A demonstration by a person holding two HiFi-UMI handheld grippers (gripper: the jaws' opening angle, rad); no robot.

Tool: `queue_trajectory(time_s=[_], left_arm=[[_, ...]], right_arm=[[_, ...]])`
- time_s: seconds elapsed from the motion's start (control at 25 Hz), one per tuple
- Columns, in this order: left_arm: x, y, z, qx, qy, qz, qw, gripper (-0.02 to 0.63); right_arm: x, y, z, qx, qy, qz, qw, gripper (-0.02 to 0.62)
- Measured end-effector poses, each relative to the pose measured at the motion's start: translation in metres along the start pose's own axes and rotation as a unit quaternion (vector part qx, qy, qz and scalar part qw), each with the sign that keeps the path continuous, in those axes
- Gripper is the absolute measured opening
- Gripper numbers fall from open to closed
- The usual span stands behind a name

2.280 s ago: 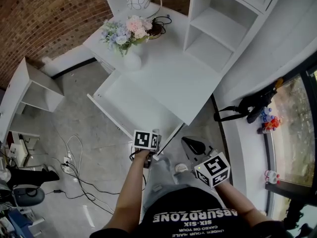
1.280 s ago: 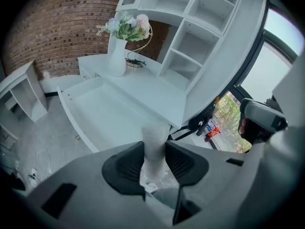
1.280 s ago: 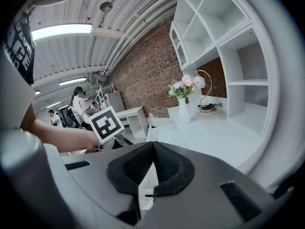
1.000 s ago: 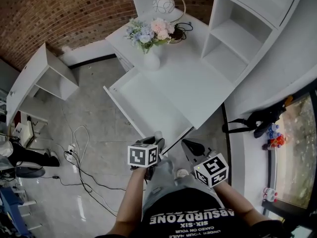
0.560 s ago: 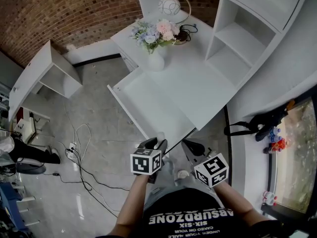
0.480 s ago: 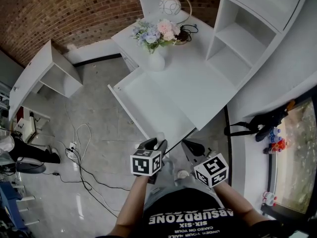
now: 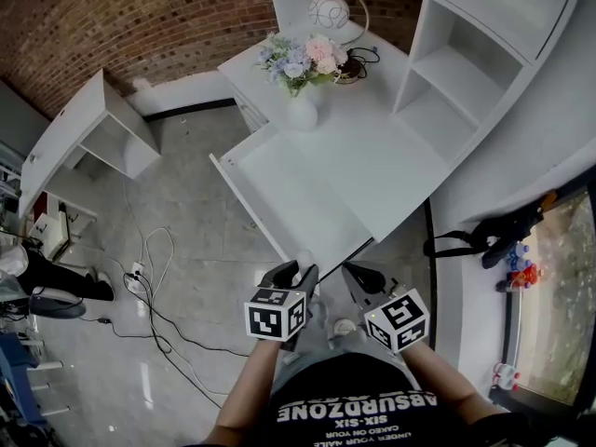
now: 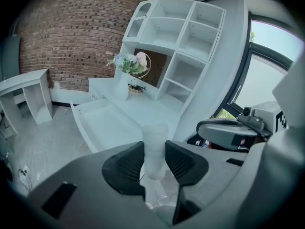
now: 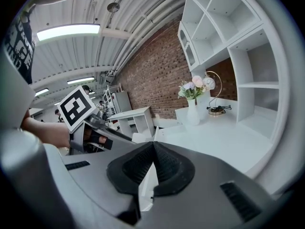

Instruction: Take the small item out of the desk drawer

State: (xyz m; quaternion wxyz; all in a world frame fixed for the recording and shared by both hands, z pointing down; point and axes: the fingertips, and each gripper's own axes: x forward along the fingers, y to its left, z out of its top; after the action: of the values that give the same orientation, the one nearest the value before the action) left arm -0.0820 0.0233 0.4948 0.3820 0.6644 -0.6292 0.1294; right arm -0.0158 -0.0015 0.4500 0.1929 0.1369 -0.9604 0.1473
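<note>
**Left gripper (image 8: 155, 152) grips the small item (image 8: 155, 144) outside the open drawer (image 7: 289, 189).**
Its 2 jaws stand at a narrow gap, with the pads (image 8: 131, 165) pressing both sides so the pale, translucent item stays upright. The drawer lies at 12 o'clock from this gripper and shows nothing else inside, so removal is probably near done. The right gripper (image 9: 152, 149), at 3 o'clock, has its jaws closed together and empty, apparently parked aside.

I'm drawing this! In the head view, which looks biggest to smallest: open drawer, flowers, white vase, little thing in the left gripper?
Largest first:
open drawer
flowers
white vase
small translucent item in the left gripper: tiniest, though nearest the camera.
</note>
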Motion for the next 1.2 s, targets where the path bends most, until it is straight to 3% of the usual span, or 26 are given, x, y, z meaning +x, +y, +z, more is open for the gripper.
queue_trajectory(time_s=[0.32,1.2], left_arm=[[-0.025,-0.012,0.011,0.004,-0.039,-0.006,0.9992,0.143],[-0.054,-0.025,-0.013,-0.001,-0.057,-0.003,0.9984,0.143]], right_arm=[[0.000,0.014,-0.001,-0.014,0.002,0.005,1.000,-0.003],[-0.018,0.043,-0.009,-0.038,0.008,0.011,0.999,-0.003]])
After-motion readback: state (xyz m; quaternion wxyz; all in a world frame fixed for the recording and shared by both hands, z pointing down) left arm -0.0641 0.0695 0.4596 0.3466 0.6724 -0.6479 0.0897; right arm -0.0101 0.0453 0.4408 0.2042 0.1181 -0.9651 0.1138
